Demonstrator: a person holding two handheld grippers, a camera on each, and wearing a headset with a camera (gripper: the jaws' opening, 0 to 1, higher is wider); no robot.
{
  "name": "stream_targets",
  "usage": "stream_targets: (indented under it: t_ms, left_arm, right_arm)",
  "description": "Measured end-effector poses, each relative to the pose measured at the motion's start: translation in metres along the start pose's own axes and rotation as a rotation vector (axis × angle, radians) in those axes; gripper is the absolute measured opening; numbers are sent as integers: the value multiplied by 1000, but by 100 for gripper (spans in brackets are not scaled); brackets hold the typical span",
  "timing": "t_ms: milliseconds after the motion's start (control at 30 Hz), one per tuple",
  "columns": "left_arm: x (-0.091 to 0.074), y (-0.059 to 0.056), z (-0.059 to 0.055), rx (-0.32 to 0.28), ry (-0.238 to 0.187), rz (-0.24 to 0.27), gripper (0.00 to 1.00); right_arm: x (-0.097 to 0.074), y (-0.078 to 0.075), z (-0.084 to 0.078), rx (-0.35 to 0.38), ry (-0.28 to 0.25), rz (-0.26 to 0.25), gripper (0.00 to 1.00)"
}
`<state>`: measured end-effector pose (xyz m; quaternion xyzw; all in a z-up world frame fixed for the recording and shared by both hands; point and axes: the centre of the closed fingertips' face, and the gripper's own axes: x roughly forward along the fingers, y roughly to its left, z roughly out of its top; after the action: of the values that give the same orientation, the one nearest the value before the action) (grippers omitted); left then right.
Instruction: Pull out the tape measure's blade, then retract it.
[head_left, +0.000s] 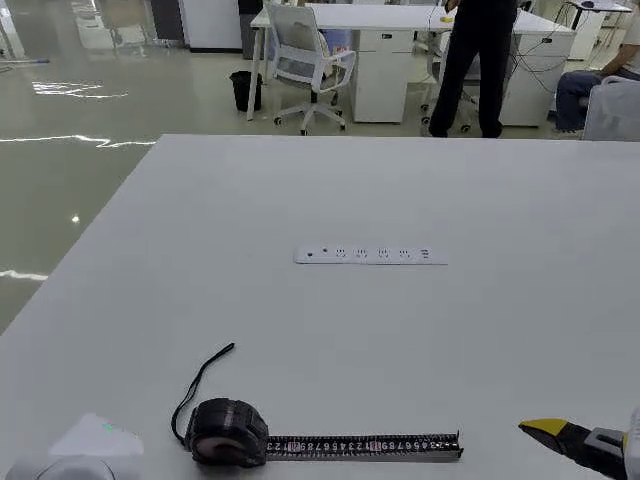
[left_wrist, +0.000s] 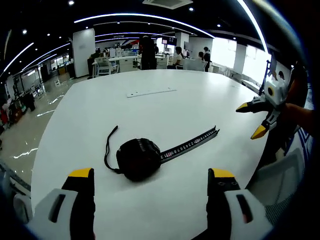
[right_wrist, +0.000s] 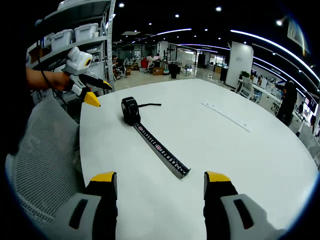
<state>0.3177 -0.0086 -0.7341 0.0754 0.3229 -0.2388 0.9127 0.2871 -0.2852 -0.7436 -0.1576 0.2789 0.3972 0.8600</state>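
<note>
A black tape measure (head_left: 228, 432) lies near the table's front edge, its wrist strap (head_left: 200, 380) curled to the left. The blade (head_left: 365, 446) lies flat on the table, pulled out to the right, with its hook end (head_left: 458, 443) free. In the left gripper view the case (left_wrist: 139, 158) sits just ahead of my open left gripper (left_wrist: 150, 174), which touches nothing. My right gripper (right_wrist: 160, 176) is open too and sits short of the blade's end (right_wrist: 182, 172). Its yellow tip (head_left: 545, 428) shows in the head view, right of the blade.
A white power strip (head_left: 370, 255) lies flat in the middle of the white table (head_left: 400, 180). Beyond the far edge stand an office chair (head_left: 305, 65), desks and a standing person (head_left: 480, 60). The table's front edge is close to both grippers.
</note>
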Motion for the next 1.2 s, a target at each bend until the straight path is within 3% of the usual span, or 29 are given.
stream_targets:
  t_ms: [633,833,1100,1200]
  left_arm:
    - [23,6,3,-55,50,111,89]
    - [28,12,5,-103,35,160,87]
    - [33,17,8,-133,5,213,83]
    - [37,16,6,-136,12,218,83]
  right_arm:
    - [20,-24,-9,-107,18,95,55]
    - [29,-31,-11,-132,29,130,51]
    - [39,-37,-16,-177,40,173,47]
    - [43,-39,-19,-191,48,191,45]
